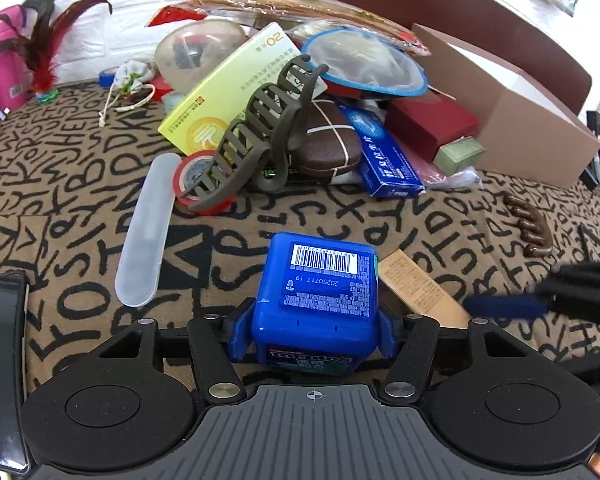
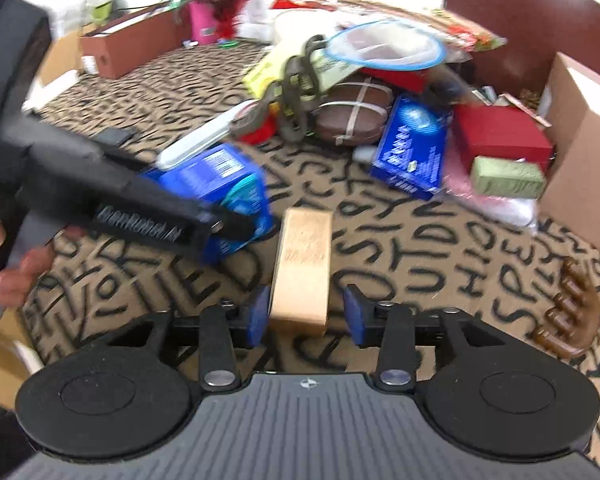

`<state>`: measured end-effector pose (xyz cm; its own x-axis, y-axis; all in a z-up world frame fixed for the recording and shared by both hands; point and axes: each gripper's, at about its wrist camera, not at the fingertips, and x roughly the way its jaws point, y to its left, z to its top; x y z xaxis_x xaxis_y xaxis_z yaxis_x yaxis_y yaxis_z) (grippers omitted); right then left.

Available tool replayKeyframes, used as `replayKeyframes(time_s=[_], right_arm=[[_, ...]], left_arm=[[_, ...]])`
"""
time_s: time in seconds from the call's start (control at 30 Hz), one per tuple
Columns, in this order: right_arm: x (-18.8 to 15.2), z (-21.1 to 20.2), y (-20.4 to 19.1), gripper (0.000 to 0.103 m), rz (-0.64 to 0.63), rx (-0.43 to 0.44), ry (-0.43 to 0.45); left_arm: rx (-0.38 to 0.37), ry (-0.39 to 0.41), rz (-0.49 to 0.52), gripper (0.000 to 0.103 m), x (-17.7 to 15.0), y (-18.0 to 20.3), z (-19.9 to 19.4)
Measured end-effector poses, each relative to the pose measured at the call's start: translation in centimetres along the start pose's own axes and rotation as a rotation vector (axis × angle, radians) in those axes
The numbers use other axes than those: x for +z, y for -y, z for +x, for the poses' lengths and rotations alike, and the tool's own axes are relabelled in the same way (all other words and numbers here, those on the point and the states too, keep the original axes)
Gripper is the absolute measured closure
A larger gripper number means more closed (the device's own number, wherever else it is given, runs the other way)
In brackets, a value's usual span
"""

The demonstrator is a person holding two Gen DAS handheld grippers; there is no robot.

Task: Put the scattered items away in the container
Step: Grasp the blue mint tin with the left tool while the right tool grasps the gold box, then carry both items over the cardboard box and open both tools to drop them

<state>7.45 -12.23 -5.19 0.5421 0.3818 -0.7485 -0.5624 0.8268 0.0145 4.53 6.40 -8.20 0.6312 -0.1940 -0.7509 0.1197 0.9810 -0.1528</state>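
My left gripper point(image 1: 313, 336) is shut on a blue Mentos box point(image 1: 320, 284) with a barcode on top; it also shows in the right wrist view point(image 2: 224, 188). My right gripper point(image 2: 306, 314) is open, its blue pads on either side of a tan paper-wrapped bar point(image 2: 302, 268) lying on the patterned cloth, with gaps on both sides. The bar also shows in the left wrist view point(image 1: 418, 290). The cardboard box container point(image 1: 512, 112) stands at the back right, also in the right wrist view point(image 2: 584, 152).
A pile lies ahead: an olive hair claw point(image 1: 260, 136), yellow-green box point(image 1: 236, 92), red tape roll point(image 1: 196, 184), blue toothpaste box point(image 1: 384, 156), red box point(image 1: 432, 124), green box point(image 2: 508, 178). A frosted case point(image 1: 144, 232) lies left. A brown hair claw point(image 2: 568, 312) lies right.
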Motion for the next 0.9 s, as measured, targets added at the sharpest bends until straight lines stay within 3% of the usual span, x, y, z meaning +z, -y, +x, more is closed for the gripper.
replayKeyframes(time_s=[0.13,0.27,0.37,0.53,0.73,0.9], right_arm=[[0.7,0.9,0.3,0.057,0.006,0.009,-0.001],[0.5,2.0,0.4,0.066,0.015,0.028,-0.029],[0.2,2.3,0.6,0.066,0.034,0.041,-0.011],[-0.1,2.1,1.4,0.067,0.071,0.074,0.014],[-0.7,-1.5,4.1,0.067,0.195,0.152,0.086],[-0.2,-6.6,8.0,0.067,0.204,0.083,0.174]], left_arm=[[0.001,-0.015,-0.024,0.037,0.4,-0.4,0.3],[-0.004,-0.026,-0.005,0.039,0.5,-0.4,0.6],[0.007,-0.033,0.005,0.031,0.4,-0.5,1.4],[0.037,-0.033,0.051,0.044,0.8,0.4,1.5],[-0.054,0.019,0.044,0.045,2.3,2.2,-1.3],[-0.166,0.115,0.096,0.045,6.2,6.1,-3.3]])
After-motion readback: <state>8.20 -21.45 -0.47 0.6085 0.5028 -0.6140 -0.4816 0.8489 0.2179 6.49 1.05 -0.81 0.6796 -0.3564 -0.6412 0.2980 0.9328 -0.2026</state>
